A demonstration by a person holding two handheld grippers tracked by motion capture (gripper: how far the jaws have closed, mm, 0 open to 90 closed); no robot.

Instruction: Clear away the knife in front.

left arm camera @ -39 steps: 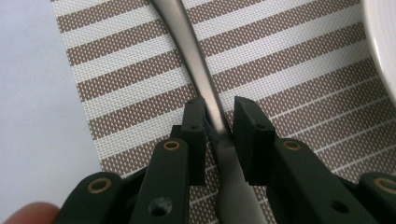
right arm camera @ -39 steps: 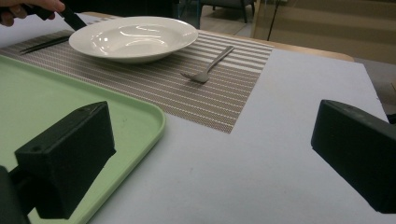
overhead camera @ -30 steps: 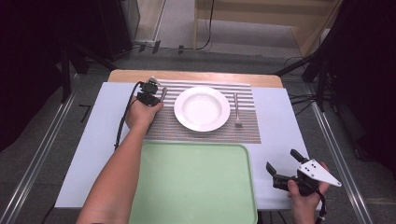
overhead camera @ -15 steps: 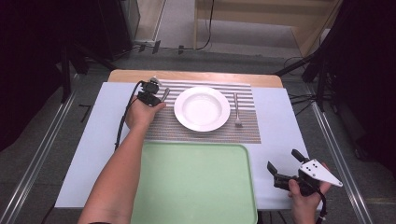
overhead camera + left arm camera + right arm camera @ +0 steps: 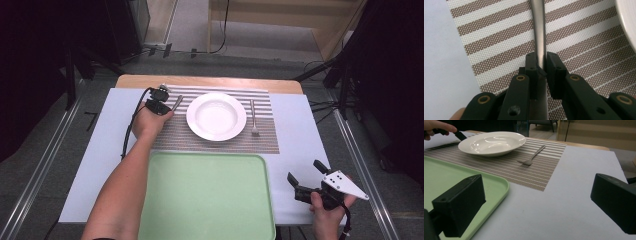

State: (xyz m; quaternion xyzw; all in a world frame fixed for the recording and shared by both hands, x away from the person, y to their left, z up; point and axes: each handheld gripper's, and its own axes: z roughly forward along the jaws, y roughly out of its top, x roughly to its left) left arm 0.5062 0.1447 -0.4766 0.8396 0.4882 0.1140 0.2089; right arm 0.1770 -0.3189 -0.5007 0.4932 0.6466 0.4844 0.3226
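From above, my left gripper [image 5: 162, 100] is resting on the striped placemat [image 5: 220, 145], left of the white plate [image 5: 216, 116]. The left gripper view is showing what that hides: my jaws are pinching a metal utensil handle [image 5: 539, 37] lying flat between them. My right gripper [image 5: 307, 175] is hovering, jaws spread, beside the green tray [image 5: 205, 200]. I am seeing no writing.

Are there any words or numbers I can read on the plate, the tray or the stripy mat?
None: no words, numbers or signs can be read.
The white plate is plain.
The green tray is plain.
The striped mat has only stripes.
The fork and the metal handle in the left gripper show no marks.
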